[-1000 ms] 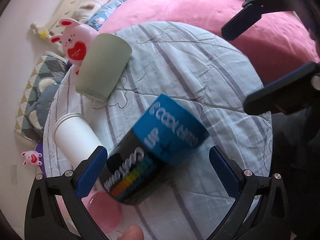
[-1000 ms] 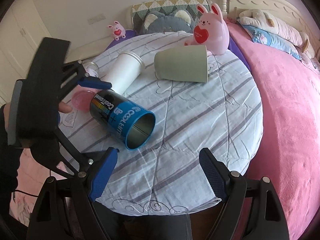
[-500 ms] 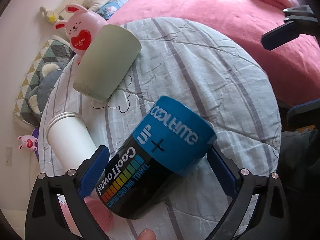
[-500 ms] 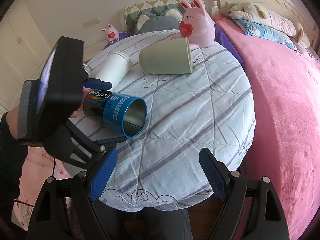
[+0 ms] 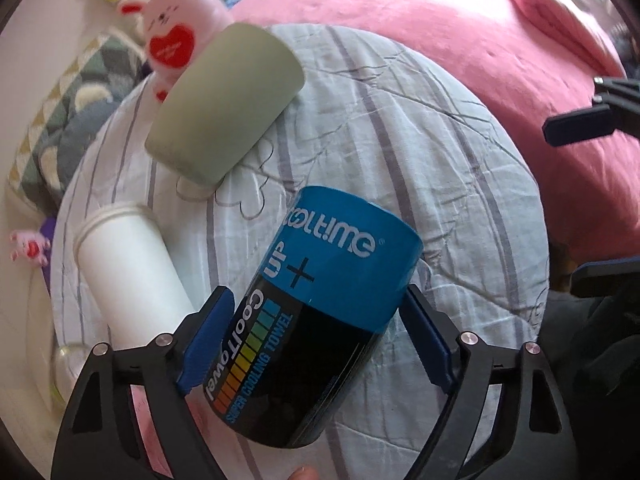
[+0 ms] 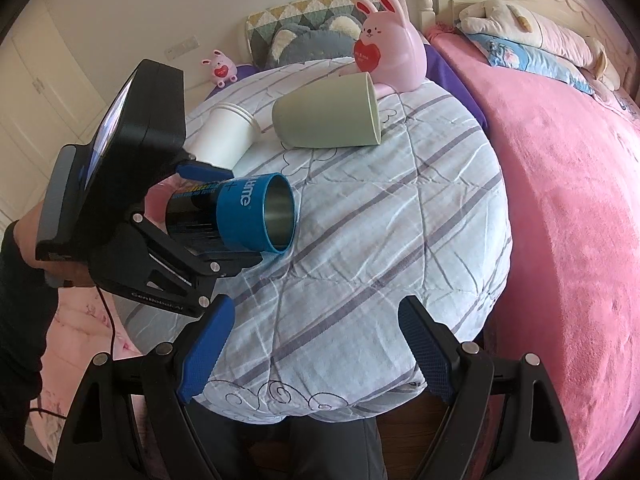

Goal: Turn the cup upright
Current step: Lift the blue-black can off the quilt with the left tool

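The left claw [image 5: 316,344] was clenched on the can [image 5: 316,312], which lay sideways between its fingers, mouth pointing away, lifted just off the desk [image 6: 400,220]. The right claw [image 6: 316,352] hung released, well apart. To finish well, it should roll the wrist until the mouth faced up, then set the base flat, clear of the white cup [image 5: 132,276] beside its left finger.

Glossy printed can [image 6: 232,216] with bare metal inside — wrinkled cloth tablecloth [image 6: 380,220].
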A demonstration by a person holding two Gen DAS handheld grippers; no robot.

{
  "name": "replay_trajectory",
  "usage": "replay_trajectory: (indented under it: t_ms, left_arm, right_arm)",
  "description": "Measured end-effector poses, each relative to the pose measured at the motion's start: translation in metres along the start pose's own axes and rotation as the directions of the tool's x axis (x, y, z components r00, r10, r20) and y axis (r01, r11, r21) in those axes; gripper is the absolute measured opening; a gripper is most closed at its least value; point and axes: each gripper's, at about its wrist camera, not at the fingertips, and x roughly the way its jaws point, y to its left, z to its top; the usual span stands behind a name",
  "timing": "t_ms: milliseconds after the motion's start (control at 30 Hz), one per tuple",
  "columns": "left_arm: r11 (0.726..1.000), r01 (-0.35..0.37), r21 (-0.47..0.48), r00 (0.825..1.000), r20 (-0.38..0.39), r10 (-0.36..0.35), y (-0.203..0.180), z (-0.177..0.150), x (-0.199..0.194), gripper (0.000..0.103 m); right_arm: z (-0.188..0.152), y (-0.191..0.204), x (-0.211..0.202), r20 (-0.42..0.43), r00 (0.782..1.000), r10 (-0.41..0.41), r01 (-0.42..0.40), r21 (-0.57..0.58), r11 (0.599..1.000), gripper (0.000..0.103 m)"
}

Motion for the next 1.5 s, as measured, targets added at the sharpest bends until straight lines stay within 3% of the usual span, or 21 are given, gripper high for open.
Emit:
replay_trajectory:
  t_ms: [133,267,400,600,833,1200,1267,1367,1467,1500]
  left_arm:
    - [0.998,-0.005,-0.061,0.999,-0.036,0.002,0.000,-0.004,-0.003,0.081]
    - [0.998,-0.031,-0.061,0.998,-0.053,0.028,-0.001,-0.008,0.001,0.078]
    - [0.996,0.009,-0.094,0.996,-0.088,-0.018,0.008,-0.008,0.021,0.072]
    - [0.992,0.008,-0.122,0.997,-0.081,-0.018,0.005,-0.014,0.016,0.071]
    - [0.953,0.065,-0.296,0.995,-0.058,-0.086,0.020,-0.032,0.009,0.071]
    - [0.908,0.064,-0.414,0.996,-0.028,-0.083,0.019,-0.051,-0.003,0.071]
    - [0.896,0.061,-0.440,0.998,0.007,-0.064,0.020,-0.056,-0.007,0.071]
    - [0.872,0.039,-0.488,0.993,0.112,0.019,0.016,-0.075,-0.021,0.071]
    - [0.841,-0.002,-0.541,0.959,0.237,0.155,0.010,-0.093,-0.037,0.071]
    - [0.828,-0.006,-0.560,0.936,0.288,0.201,0.007,-0.102,-0.043,0.071]
  right_arm:
    - [-0.001,0.000,0.001,0.001,1.000,0.007,-0.007,0.000,1.000,0.085]
    - [-0.002,-0.002,0.001,-0.002,1.000,0.017,-0.017,0.002,1.000,0.085]
    - [-0.002,-0.004,0.002,-0.004,1.000,0.021,-0.021,0.008,1.000,0.085]
    - [-0.003,-0.004,-0.001,-0.001,1.000,0.020,-0.020,0.006,1.000,0.085]
    - [-0.004,-0.003,0.000,-0.005,1.000,0.026,-0.026,0.001,1.000,0.085]
    - [-0.008,0.000,-0.003,-0.010,0.999,0.038,-0.038,-0.010,0.999,0.085]
    - [-0.010,0.000,-0.003,-0.013,0.999,0.041,-0.041,-0.010,0.999,0.085]
    - [-0.010,0.001,-0.006,-0.009,0.999,0.048,-0.048,-0.011,0.999,0.085]
    - [-0.011,0.001,-0.009,-0.006,0.999,0.051,-0.051,-0.017,0.999,0.085]
    - [-0.012,0.002,-0.010,-0.004,0.999,0.054,-0.054,-0.020,0.998,0.085]
